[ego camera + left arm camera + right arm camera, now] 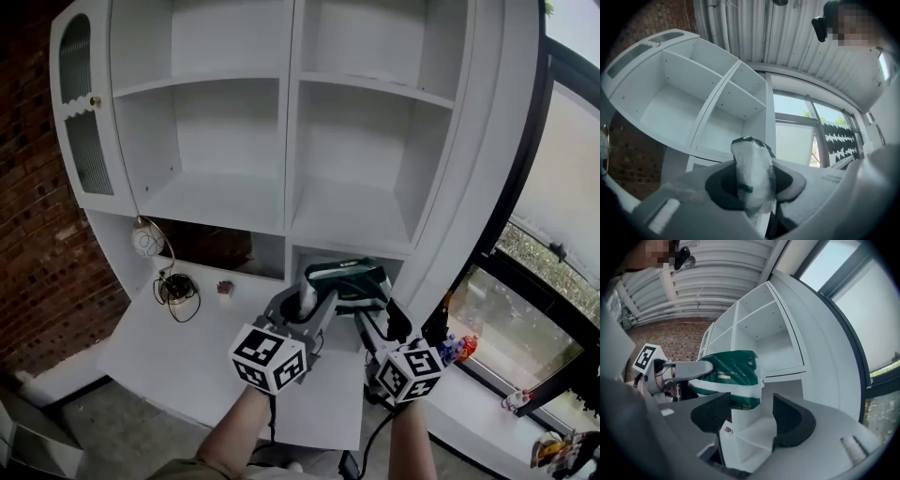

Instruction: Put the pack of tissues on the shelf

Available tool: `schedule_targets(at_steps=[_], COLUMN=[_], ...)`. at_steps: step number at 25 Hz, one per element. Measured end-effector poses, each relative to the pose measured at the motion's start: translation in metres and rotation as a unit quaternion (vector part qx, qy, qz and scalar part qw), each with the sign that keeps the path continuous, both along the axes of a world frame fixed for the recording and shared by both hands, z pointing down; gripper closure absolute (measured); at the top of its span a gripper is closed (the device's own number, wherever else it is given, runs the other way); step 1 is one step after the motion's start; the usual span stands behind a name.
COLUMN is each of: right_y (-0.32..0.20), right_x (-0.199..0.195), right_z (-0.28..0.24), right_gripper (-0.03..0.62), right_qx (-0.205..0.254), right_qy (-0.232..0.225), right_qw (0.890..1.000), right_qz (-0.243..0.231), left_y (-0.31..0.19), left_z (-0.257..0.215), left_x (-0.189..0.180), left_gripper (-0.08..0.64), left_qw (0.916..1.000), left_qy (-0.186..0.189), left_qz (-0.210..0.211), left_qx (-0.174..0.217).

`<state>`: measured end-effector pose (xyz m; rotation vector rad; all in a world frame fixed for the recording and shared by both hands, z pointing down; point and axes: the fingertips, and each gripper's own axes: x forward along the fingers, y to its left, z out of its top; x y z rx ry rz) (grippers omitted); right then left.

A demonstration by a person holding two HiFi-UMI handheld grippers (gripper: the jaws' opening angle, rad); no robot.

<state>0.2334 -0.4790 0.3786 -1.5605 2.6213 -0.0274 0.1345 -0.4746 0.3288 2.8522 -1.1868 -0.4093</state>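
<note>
**Item:** pack of tissues (349,279), soft green and white wrapper.

**Place:** in the air in front of the shelf (352,220), about level with the low slot under the right-hand column. It is not yet on any board.

**Held by:** left tool (314,292), jaws part-closed and pressing on the left end of the pack. The rest of the pack sticks out to the right with nothing under it.

**Right tool** (373,317)**:** jaws apart, nothing clamped. It is just beside the near right side of the pack; whether it touches cannot be told.

**Risks, as judged:**
- The wrapper is soft and gripped at one end only, so it may sag or slide out on the way up to a board.
- The free end may catch a board's front edge or the upright between the two columns if it goes in at an angle.
- The open right tool is close enough to knock the pack askew.
- Set down too near a front edge, the pack could tip back toward the bench (187,361).

**Surroundings:**
- The open compartments in view are bare, so nothing inside them stands in the way.
- An arched door (80,112) at far left is shut.
- On the left of the bench, well apart from the pack, are a round white object (147,242), a coil of cable (176,289) and a small dark thing (224,288).
- A brick wall (28,206) is at left.
- A window sill at right carries small coloured things (457,349).
</note>
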Motion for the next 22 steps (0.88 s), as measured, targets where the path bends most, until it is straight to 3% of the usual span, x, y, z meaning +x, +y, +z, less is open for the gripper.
schedule_targets(at_steps=[6,10,16,22], right_y=[-0.012,-0.014,-0.018,-0.018], right_x=[-0.006,-0.017,-0.024,-0.03], right_z=[0.007,0.004,-0.002,-0.015], right_gripper=[0.328,0.421,0.481,0.537], right_qx=[-0.013,-0.003,0.01,0.028], right_qy=[-0.048,-0.037,-0.043,-0.054], right_qw=[0.998,0.998,0.998,0.998], right_qz=[-0.036,-0.05,-0.037,-0.006], left_y=[-0.01,-0.017,-0.032,-0.041], left_z=[0.005,0.005,0.006,0.0], left_x=[-0.005,-0.006,-0.016,-0.025], left_gripper=[0.439,0.439,0.439,0.419], left_qw=[0.9991,0.9984,0.996,0.9975], left_qy=[0.026,0.021,0.035,0.03], left_qz=[0.025,0.047,0.071,0.06], left_qx=[-0.023,-0.023,-0.04,-0.021])
